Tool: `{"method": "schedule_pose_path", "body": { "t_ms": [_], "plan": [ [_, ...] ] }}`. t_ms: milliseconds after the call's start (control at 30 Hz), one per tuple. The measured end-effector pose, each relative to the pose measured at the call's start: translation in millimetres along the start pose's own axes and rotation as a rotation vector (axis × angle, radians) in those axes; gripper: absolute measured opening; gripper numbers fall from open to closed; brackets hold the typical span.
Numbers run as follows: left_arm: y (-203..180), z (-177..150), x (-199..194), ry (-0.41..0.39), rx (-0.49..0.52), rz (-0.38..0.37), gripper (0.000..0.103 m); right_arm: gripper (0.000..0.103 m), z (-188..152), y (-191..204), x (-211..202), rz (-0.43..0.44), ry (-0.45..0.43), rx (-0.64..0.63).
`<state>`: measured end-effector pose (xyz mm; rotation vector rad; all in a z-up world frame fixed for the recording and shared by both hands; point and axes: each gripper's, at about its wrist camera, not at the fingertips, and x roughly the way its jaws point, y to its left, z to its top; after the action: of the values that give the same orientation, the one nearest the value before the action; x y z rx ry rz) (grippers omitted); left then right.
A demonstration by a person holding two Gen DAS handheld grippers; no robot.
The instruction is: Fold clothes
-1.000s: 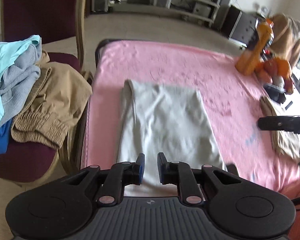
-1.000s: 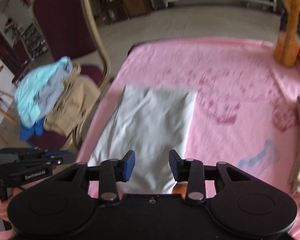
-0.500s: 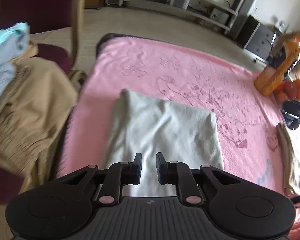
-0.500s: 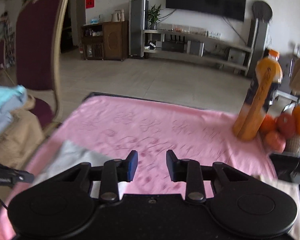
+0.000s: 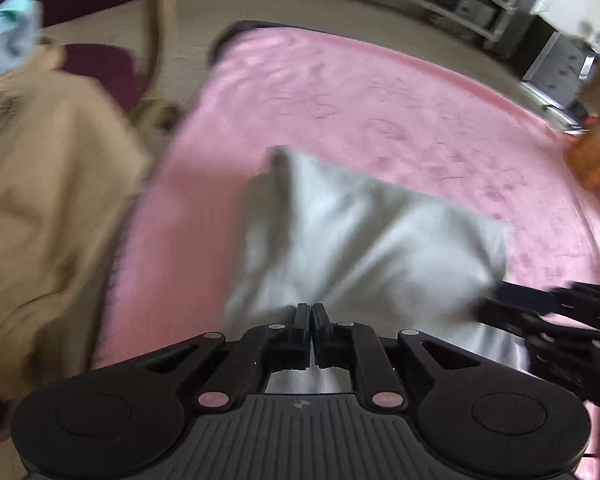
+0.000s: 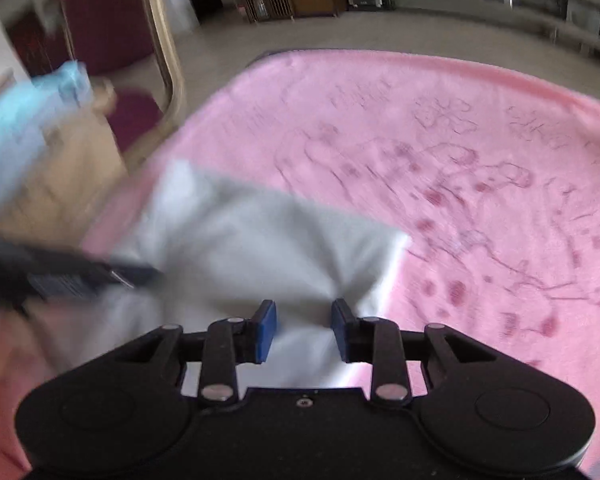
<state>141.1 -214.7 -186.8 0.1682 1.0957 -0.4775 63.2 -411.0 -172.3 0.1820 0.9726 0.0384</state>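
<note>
Left tool (image 5: 311, 316) pinches grey garment (image 5: 372, 236) near hem | right tool (image 6: 303, 330) gapes over it | soft, limp; grip corners

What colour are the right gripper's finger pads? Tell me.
Blue: the pads on the right gripper show clearest in the right wrist view.

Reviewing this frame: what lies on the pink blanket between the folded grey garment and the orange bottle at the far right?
Nothing: in the left wrist view, only bare pink blanket stretches between the grey garment and the orange bottle.
</note>
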Motion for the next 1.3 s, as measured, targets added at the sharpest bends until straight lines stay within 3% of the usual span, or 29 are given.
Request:
{"method": "schedule_pose_path", "body": {
  "t_ms": [167,267,433,600,667,733,833,867,933,1000,1133,1300],
  "plan": [
    [22.1,-5.0,-28.0,-0.036,-0.028,0.077,0.008,0.026,-19.7,-10.3,-25.7,-0.073,0.01,-0.055],
    [20.6,1.2,-41.2,-0.094,0.01,0.04,0.008,0.025,-19.9,-25.9,-43.1,-0.097,-0.023,-0.016],
    [-12.1,23.8,-22.3,-0.13,0.109,-0.132,0.011,0.025,0.4,-48.2,-46.4,0.037,-0.122,0.167],
    [-31.6,45.3,21.2,-0.109,0.157,-0.188,0.01,0.025,18.1,-59.3,-6.0,0.223,-0.062,0.298],
    [-28.6,51.3,37.5,-0.087,0.113,-0.188,0.01,0.025,19.9,-68.1,13.0,0.283,-0.032,0.37],
    [-19.4,54.4,42.8,-0.093,0.047,-0.182,0.014,0.017,17.3,-82.3,25.5,0.313,-0.037,0.452],
    [-7.9,60.4,41.9,-0.149,-0.031,-0.071,0.008,0.01,10.4,-107.8,30.6,0.297,-0.09,0.574],
    [-2.8,61.7,38.2,-0.171,-0.055,-0.037,0.008,0.01,7.4,-115.3,25.6,0.241,-0.112,0.603],
    [6.0,62.6,23.7,-0.185,-0.109,-0.04,0.008,0.013,2.2,-125.8,9.7,0.12,-0.143,0.633],
    [7.8,60.0,1.5,-0.198,-0.109,-0.042,0.008,0.016,-1.6,-128.8,-16.5,0.07,-0.162,0.628],
    [2.4,40.0,-54.2,-0.226,-0.013,-0.031,0.011,0.02,-10.6,-120.3,-92.7,0.068,-0.195,0.6],
    [7.2,-7.7,-101.9,-0.177,0.107,-0.006,0.031,0.033,-27.9,-88.3,-177.6,0.128,-0.258,0.596]
  ]
}}
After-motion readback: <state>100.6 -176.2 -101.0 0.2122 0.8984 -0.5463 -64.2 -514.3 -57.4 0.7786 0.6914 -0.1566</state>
